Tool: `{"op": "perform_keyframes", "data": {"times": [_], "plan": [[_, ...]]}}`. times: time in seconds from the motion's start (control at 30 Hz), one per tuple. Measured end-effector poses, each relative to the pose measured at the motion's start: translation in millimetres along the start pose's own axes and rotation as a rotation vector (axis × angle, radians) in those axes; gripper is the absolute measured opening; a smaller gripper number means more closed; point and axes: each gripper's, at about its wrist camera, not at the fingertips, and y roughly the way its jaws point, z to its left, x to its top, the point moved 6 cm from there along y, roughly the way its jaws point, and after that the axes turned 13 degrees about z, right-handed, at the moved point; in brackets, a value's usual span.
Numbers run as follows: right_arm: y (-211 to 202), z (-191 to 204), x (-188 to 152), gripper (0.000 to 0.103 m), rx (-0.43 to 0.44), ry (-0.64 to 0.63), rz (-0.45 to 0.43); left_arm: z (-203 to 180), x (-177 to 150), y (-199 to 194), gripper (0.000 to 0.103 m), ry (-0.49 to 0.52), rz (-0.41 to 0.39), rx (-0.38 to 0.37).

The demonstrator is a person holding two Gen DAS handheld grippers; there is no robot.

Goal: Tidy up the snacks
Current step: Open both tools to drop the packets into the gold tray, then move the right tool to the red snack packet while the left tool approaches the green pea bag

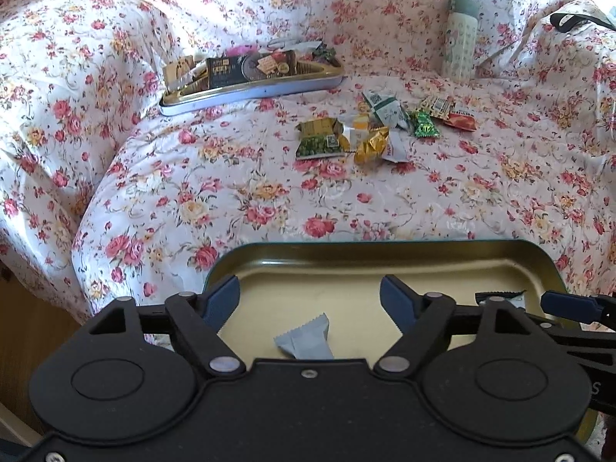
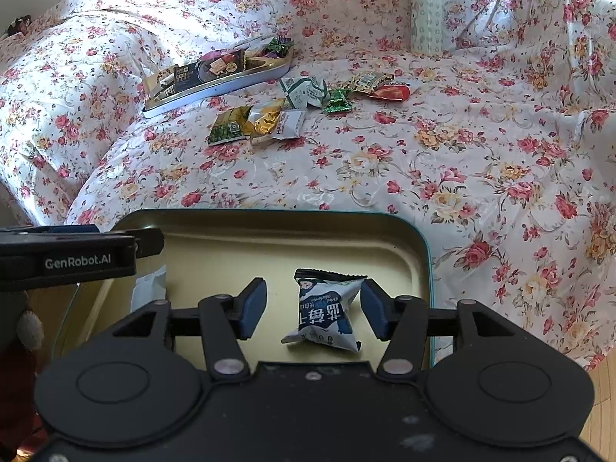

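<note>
- Bedspread [image 1: 231, 200], flowered, covers everything and serves as the work surface.
- Near tin [image 2: 419, 246], the landmark, lies at the front edge to collect snacks.
- Far tin [image 1: 250, 90], well beyond it, is already heaped with packets.
- Bottle [image 1: 460, 38] stands upright behind the loose snacks.
- Loose snacks [image 1: 362, 134] lie scattered between the two tins, probably still unsorted.
- Right gripper [image 2: 313, 310], released, straddles a blue packet [image 2: 327, 312] inside the near tin.
- Left gripper [image 1: 310, 302], also released, hangs over a grey packet [image 1: 306, 340] there.
</note>
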Motion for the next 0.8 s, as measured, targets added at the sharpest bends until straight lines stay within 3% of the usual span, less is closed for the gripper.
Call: {"op": "perform_keyframes", "data": {"times": [0.37, 0.43, 0.8], "plan": [[-2.5, 0.1, 9.3, 0.076, -0.016, -0.025, -0.057, 8.8, 19.6, 1.1, 0.083, 0.012, -0.071, 0.042], [-3.2, 0.0, 13.6, 0.078, -0.021, -0.026, -0.075, 10.3, 25.5, 2.6, 0.088, 0.02, -0.083, 0.058], [0.4, -11.6, 60.6, 0.096, -0.065, -0.066, -0.197, 17.6, 68.1, 13.9, 0.091, 0.055, -0.157, 0.074]]}}
